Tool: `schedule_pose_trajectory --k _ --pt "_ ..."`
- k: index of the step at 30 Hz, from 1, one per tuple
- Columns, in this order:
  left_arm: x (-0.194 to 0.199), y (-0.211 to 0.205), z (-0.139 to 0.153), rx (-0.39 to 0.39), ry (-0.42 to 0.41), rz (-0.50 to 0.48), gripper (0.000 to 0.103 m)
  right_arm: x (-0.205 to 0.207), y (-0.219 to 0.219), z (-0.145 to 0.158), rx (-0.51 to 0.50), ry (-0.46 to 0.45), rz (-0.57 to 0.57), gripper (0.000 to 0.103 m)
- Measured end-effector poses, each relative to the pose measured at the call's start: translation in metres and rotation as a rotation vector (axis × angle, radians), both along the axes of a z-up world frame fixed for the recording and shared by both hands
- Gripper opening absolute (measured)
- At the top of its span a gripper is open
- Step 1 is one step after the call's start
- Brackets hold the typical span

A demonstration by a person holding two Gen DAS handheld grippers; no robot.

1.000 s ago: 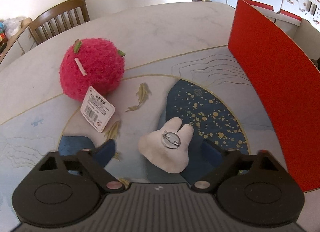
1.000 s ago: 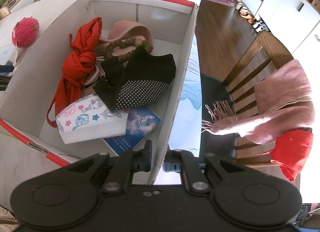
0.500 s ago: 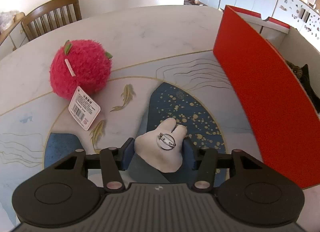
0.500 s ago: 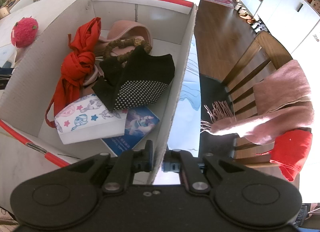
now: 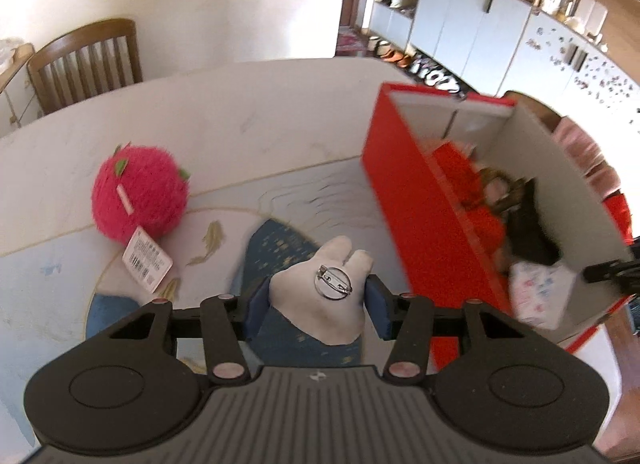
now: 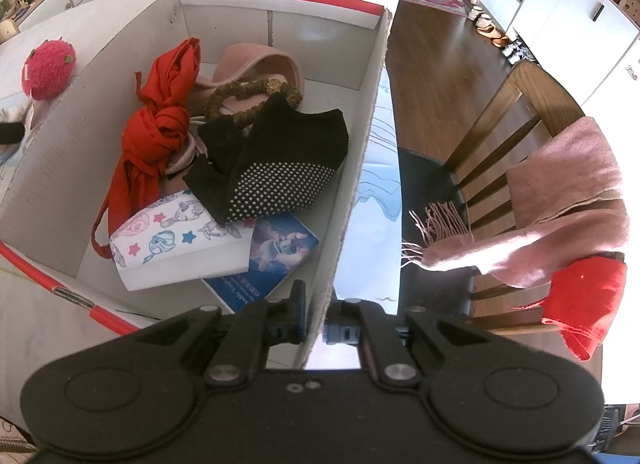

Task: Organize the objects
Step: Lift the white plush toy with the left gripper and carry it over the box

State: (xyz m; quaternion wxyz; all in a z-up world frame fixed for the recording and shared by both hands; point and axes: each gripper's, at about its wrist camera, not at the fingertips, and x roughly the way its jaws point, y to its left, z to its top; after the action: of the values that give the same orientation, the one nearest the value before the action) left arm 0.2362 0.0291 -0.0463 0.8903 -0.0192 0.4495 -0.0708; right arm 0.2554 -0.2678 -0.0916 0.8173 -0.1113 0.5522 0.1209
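Left gripper (image 5: 316,304) fingers just closed, now pinching the white plush brooch (image 5: 320,296), lifting it off the desk (image 5: 240,120). Right gripper (image 6: 316,324) fingers are clamping the box (image 6: 360,168) wall. Brooch is heading boxward, I'm guessing.

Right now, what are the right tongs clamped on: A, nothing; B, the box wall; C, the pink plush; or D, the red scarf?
B: the right tongs pinch the box wall, one finger inside the box and one outside.
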Motion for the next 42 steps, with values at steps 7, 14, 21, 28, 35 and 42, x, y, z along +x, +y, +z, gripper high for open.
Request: schedule_pose_trajectory --k 7,14,21,28,35,42 --pt "-0.003 -0.027 0.032 -0.046 -0.037 -0.08 0.05 0.0 0.001 0.0 -0.001 -0.001 0.001 0.007" --pt "0.002 -0.065 0.051 -0.058 -0.067 -0.186 0.05 0.001 0.003 0.0 -0.002 -0.003 0.005 0.007" --pt "0.017 -0.104 0.054 -0.03 -0.077 -0.267 0.05 0.001 0.003 0.0 -0.003 -0.003 0.006 0.007" --pt "0.034 -0.136 0.045 0.009 -0.066 -0.319 0.05 0.001 0.003 0.0 -0.002 -0.003 0.005 0.007" --pt "0.048 -0.159 0.025 0.052 -0.04 -0.371 0.05 0.001 0.003 0.0 -0.002 -0.003 0.007 0.007" --pt "0.057 -0.174 -0.001 0.103 -0.007 -0.409 0.05 0.001 0.003 0.0 -0.001 -0.004 0.006 0.007"
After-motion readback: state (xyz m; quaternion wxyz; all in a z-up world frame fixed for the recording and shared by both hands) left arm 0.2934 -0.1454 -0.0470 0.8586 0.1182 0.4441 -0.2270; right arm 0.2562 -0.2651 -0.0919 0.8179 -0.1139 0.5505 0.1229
